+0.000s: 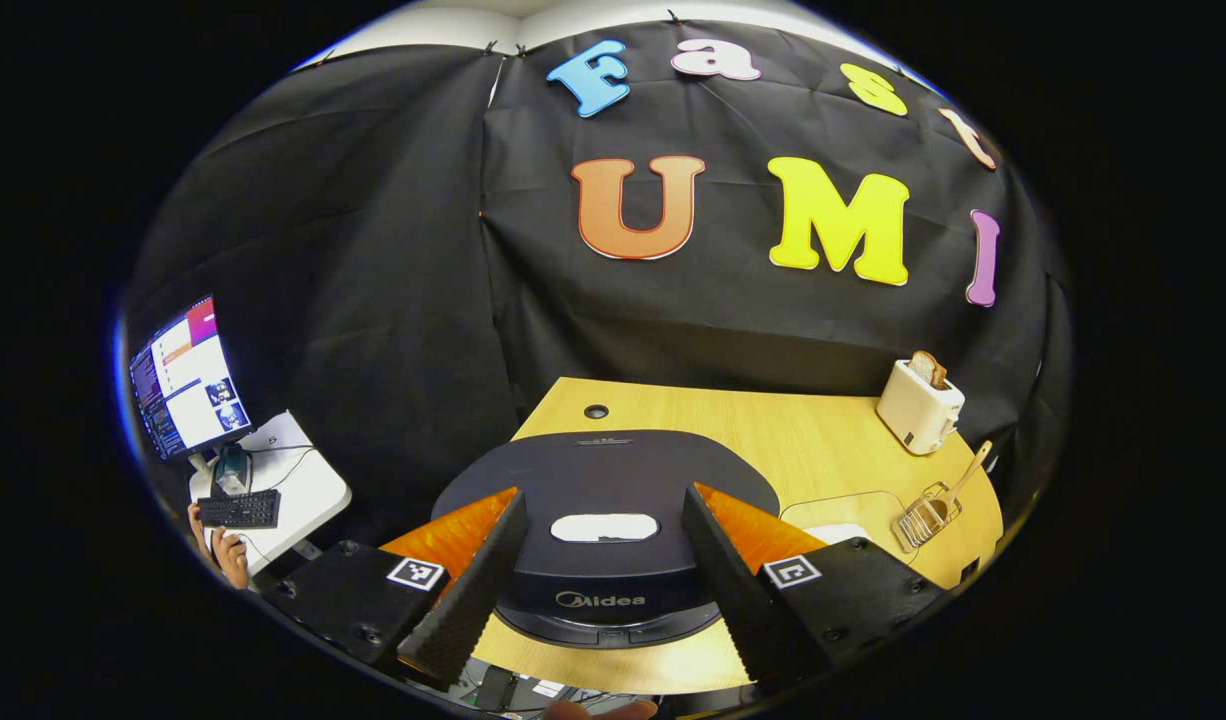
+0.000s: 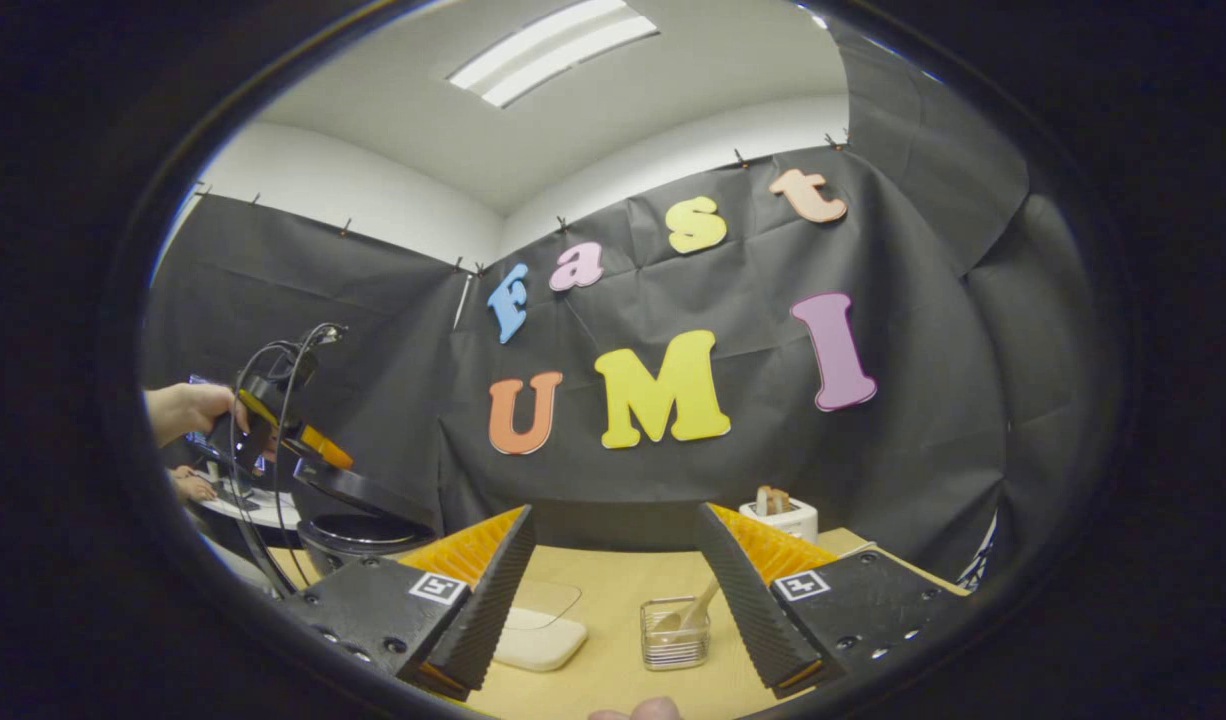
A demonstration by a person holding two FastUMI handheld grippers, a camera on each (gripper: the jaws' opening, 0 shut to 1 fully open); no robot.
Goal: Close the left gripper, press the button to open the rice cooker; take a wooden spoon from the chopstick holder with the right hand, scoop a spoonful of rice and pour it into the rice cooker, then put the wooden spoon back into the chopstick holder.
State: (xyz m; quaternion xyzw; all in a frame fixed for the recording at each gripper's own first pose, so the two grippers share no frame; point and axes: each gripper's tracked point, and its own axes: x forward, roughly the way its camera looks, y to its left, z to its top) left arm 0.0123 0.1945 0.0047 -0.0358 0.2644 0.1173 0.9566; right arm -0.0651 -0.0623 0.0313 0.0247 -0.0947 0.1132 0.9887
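In the left gripper view, the left gripper point(image 1: 605, 560) hangs above the dark rice cooker point(image 1: 605, 500), its jaws spread wide and holding nothing. The lid's top face lies between the two fingers, with a pale oval patch point(image 1: 605, 527) at its middle. The rice cooker stands at the near edge of the wooden surface point(image 1: 773, 430).

At the far right of the surface stands a cream toaster point(image 1: 919, 405) with a slice of bread in its slot. Nearer, a wire chopstick holder point(image 1: 923, 515) carries the wooden spoon point(image 1: 963, 478), whose handle leans up and to the right.

In the right gripper view, the right gripper point(image 2: 613, 590) has its jaws wide apart and empty. The chopstick holder point(image 2: 675, 632) sits just ahead between the fingers, with the wooden spoon point(image 2: 695, 610) inside it, tilted right. A white rectangular container point(image 2: 541, 640) lies to its left. Farther left, the rice cooker point(image 2: 358, 530) shows its lid raised, with a hand point(image 2: 188, 408) holding the left gripper point(image 2: 323, 450) above it.

A monitor point(image 1: 185, 378) and keyboard point(image 1: 238, 510) sit on a side desk point(image 1: 303, 480).
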